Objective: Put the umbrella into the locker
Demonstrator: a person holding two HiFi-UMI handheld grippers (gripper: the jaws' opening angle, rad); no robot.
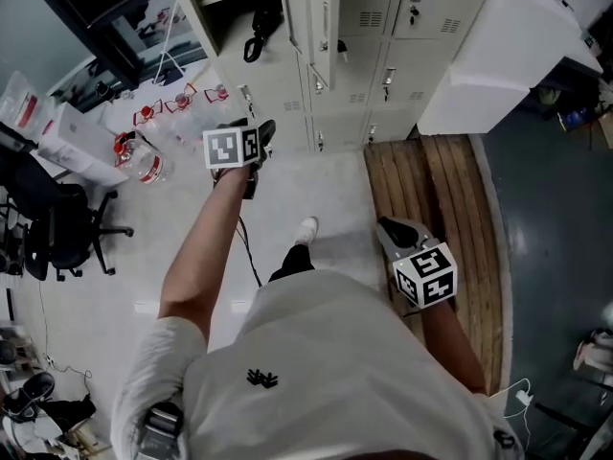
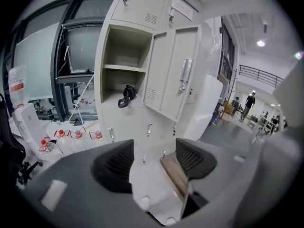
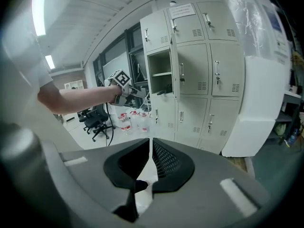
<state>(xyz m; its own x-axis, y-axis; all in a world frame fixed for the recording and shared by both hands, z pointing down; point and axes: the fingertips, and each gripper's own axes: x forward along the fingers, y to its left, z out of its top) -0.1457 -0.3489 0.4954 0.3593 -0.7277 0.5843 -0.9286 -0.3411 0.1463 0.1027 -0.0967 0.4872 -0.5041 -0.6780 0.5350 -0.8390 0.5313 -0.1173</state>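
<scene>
Head view, left gripper: held out on a stretched arm toward the locker, near its front but not touching it.
Head view, right gripper: low at the person's side, above the wooden platform.
Head view, umbrella: black and folded, inside the open compartment.
Left gripper view, left gripper: released, jaws spread wide with only floor showing between them.
Left gripper view, umbrella: lies on the compartment's bottom under the shelf, its strap loop at the front edge.
Left gripper view, door: swung open to the right of the compartment.
Right gripper view, right gripper: clenched, jaws together but for a thin slit, holding nothing.
Right gripper view, umbrella: a dark shape in the open compartment.
</scene>
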